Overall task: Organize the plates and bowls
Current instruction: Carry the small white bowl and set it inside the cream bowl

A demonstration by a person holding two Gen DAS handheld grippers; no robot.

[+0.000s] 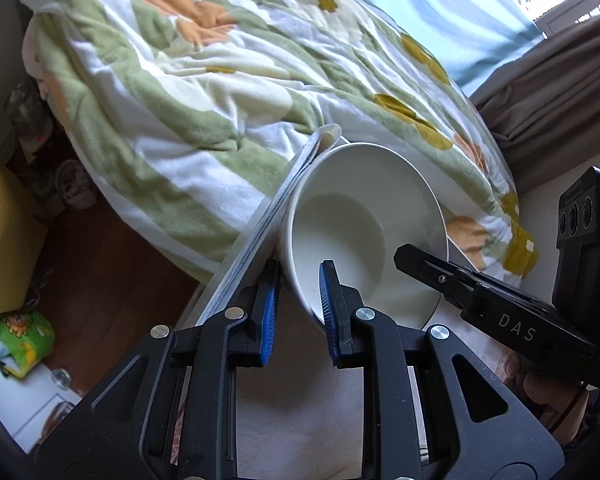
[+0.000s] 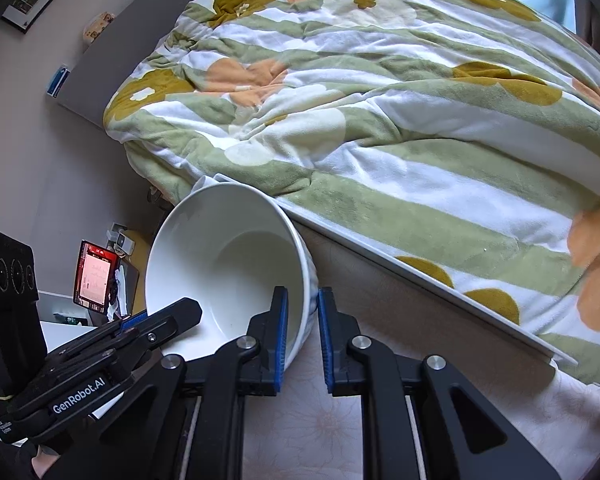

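**Two tools grip one white bowl at the edge of a table beside a bed**

A glossy white ceramic bowl (image 1: 352, 232) sits tipped on a pale table (image 1: 300, 408) whose covering has a faint flower print. The bowl's open mouth faces up and toward the cameras. Its inside looks bare.

In the left wrist view, the left tool (image 1: 300, 312), black with blue ribbed pads, is clamped on the near wall of the bowl. One pad is inside the bowl and the other is outside it. The right tool (image 1: 420, 264) enters from the right of this view, and its black tip lies at the bowl's right-hand rim.

In the right wrist view, the right tool (image 2: 302, 340) is clamped on the bowl (image 2: 224, 264) in the same way, with one blue pad inside the wall and one outside. The left tool (image 2: 160, 320) reaches in from the lower left and meets the opposite side of the rim. A little of a hand shows beneath it at the bottom edge.

Just behind the bowl runs a thin white board (image 2: 420, 276) along the table's far edge. Beyond that lies a bed under a plush quilt (image 1: 204, 92) striped green and white with orange and mustard flowers. A small lit red screen (image 2: 96, 276) stands to the left in the right wrist view.
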